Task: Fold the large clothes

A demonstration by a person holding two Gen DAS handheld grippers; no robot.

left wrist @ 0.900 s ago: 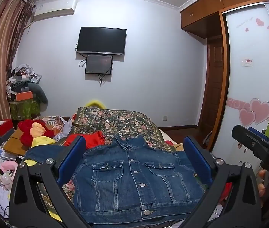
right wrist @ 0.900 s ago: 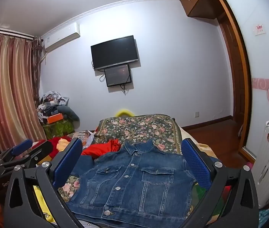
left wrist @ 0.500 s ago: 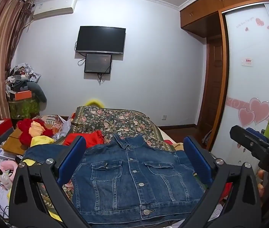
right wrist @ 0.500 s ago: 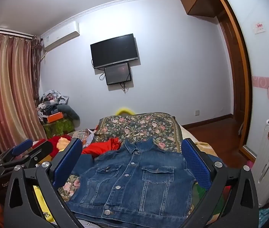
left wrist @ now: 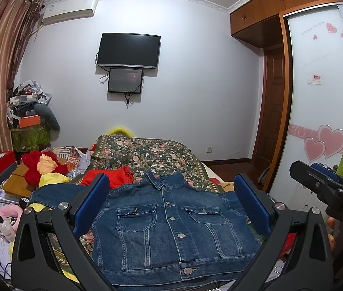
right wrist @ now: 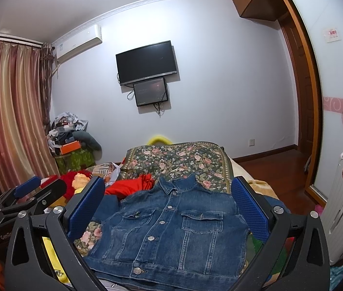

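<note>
A blue denim jacket [left wrist: 171, 225] lies front up and buttoned on the bed, collar away from me, sleeves tucked under; it also shows in the right wrist view [right wrist: 173, 228]. My left gripper [left wrist: 171, 201] is open and empty, held above the jacket with its blue pads wide apart. My right gripper [right wrist: 169, 203] is open and empty too, above the same jacket. The right gripper shows at the right edge of the left wrist view [left wrist: 326, 189]; the left gripper shows at the left of the right wrist view [right wrist: 28, 194].
A floral bedspread [left wrist: 147, 155] covers the bed beyond the jacket. Red clothes [left wrist: 113, 177] and a yellow garment [left wrist: 50, 179] lie at its left. A cluttered side table [left wrist: 6, 184] stands left. A wardrobe [left wrist: 321, 111] and white suitcase [right wrist: 341, 208] stand right.
Both views have tilted slightly, so the room sits a little differently in frame. The jacket has not moved and both grippers have stayed open.
</note>
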